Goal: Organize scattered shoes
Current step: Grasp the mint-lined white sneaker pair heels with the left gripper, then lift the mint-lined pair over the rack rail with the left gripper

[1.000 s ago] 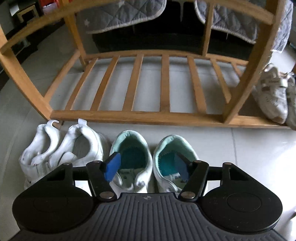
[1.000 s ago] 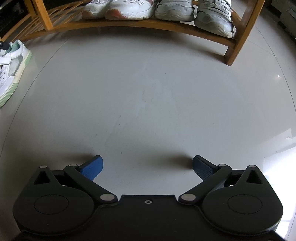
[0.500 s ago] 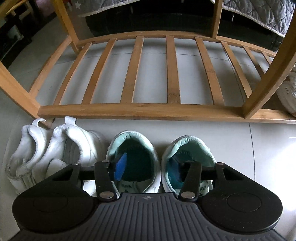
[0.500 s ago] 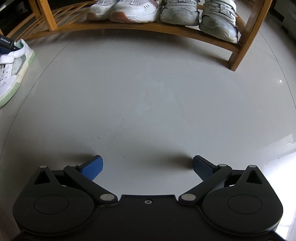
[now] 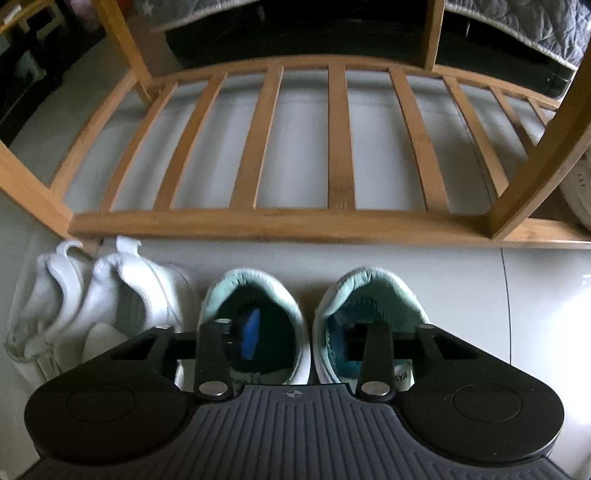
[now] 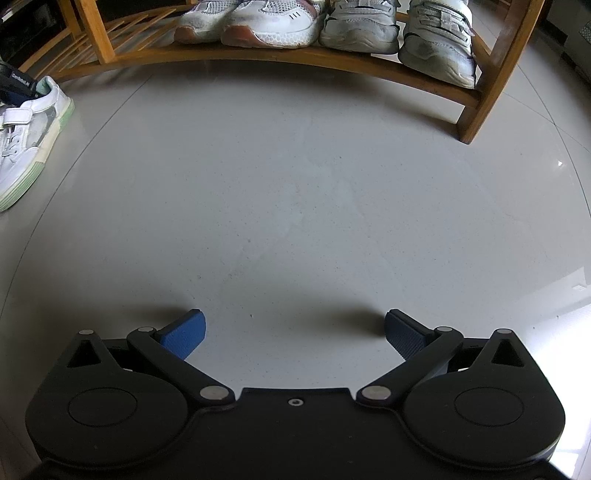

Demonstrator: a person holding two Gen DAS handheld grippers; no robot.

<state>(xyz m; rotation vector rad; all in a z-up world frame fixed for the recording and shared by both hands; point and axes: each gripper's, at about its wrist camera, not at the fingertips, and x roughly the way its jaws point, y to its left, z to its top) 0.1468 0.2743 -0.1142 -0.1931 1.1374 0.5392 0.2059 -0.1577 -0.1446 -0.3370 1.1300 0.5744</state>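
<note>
The pair of mint-lined shoes stands on the floor [image 5: 461, 280] just in front of the shoe rack [image 5: 258, 223], heels toward the rack's front rail, the left shoe [image 5: 255, 295] and the right shoe [image 5: 373, 291] side by side with a narrow gap between them. The left gripper [image 5: 299, 338] straddles that gap: one of its fingers [image 5: 248, 334] is down inside the left shoe's opening, the other inside the right shoe's, and they are closing, with the two inner walls of the pair between them; whether the pads already press on those walls cannot be told from this view. The step in hand looks like the pickup of both shoes at once. The next move likely calls for finishing the squeeze until both collars are pinched together, then lifting straight up and carrying the pair over the front rail onto the bare slats. The right gripper [image 6: 295, 332] hangs over bare floor, fingers spread wide, with nothing between them. Counted: two mint-lined shoes on the floor, two white sneakers [image 5: 85, 299] just to their left, also on the floor, and four shoes [image 6: 325, 26] lined up on the rack's lower shelf in the right wrist view, eight in all; two grippers.
</note>
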